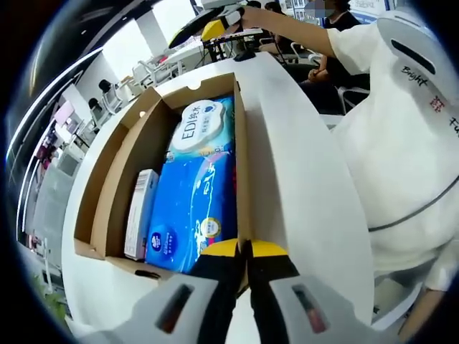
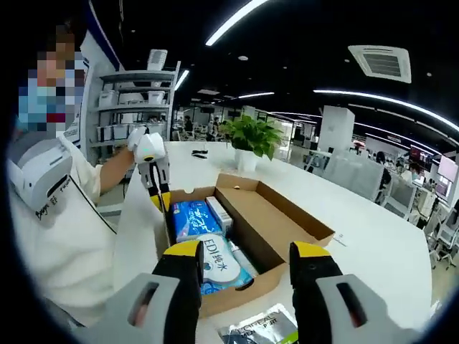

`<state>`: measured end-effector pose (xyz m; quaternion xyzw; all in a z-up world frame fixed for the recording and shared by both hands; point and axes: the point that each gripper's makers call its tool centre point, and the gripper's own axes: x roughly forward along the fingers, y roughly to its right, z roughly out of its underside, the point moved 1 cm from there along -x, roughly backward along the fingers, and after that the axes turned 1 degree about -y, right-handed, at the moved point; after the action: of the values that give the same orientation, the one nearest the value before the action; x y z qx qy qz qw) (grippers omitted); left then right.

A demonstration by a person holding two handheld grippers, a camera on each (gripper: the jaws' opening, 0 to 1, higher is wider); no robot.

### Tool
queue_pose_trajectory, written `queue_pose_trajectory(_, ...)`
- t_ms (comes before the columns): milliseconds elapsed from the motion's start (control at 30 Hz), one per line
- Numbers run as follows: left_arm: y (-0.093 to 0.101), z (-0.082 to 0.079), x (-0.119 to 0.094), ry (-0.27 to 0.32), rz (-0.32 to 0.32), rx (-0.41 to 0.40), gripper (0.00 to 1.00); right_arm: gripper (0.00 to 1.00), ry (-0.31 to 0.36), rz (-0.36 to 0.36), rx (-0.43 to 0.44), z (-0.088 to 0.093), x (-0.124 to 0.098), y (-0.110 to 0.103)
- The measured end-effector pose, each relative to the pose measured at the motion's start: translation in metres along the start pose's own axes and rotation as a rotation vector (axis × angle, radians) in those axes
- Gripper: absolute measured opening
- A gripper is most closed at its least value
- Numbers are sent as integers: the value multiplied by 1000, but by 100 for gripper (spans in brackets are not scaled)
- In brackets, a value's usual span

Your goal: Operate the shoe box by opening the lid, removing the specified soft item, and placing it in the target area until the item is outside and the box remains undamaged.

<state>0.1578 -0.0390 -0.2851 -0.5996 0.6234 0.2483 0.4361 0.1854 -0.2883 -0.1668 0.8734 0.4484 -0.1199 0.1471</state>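
In the left gripper view, an open cardboard shoe box [image 1: 115,179] lay on a white bench [image 1: 301,193], its lid folded out flat along the box's left side. Against the box's left inner wall stood a slim white carton [image 1: 140,213] on edge. Just beside it, filling most of the box, lay a blue soft pack of tissues [image 1: 192,215], and at the far end, touching that pack, a pack of wet wipes [image 1: 204,127] with a white oval label. The left tongs [image 1: 242,249], yellow-tipped, were pressed together on the box's right wall at its near corner, one jaw inside the box and one outside. Right of the box the bench lay bare up to its edge, where a person in a white shirt [image 1: 401,158] stood. At the top of this view the right tongs [image 1: 208,29] hung above the far end of the bench.

In the right gripper view, the person [image 2: 57,215] stood at the left, and the left tongs [image 2: 159,202] pinched the far wall of the shoe box [image 2: 287,229]. The blue tissue pack [image 2: 190,218], the white carton [image 2: 219,213] and the wipes pack [image 2: 215,261] all sat inside the box, none lifted out. The right tongs [image 2: 247,254] hung spread wide above the box's near end, holding nothing. A dark printed packet [image 2: 262,331] lay on the bench [image 2: 373,244] between the jaws' bases. A potted plant [image 2: 249,140] stood on the bench beyond the box
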Motion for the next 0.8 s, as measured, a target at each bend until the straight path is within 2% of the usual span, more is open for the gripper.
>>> queue_pose_trajectory(133,0,0,0,5,2,6,3,49,-43,4,-46,0,6,0)
queue_pose_trajectory(333,-1,0,0,5,3,1,3,50,-120,-40,-103,1,16,-4)
queue_pose_trajectory(567,0,0,0,19,9,-1,3,52,-147,-77,-118,0,22,-8)
queue_pose_trajectory(800,0,0,0,20,8,5,2,47,-184,-100,-102,-1,27,-6)
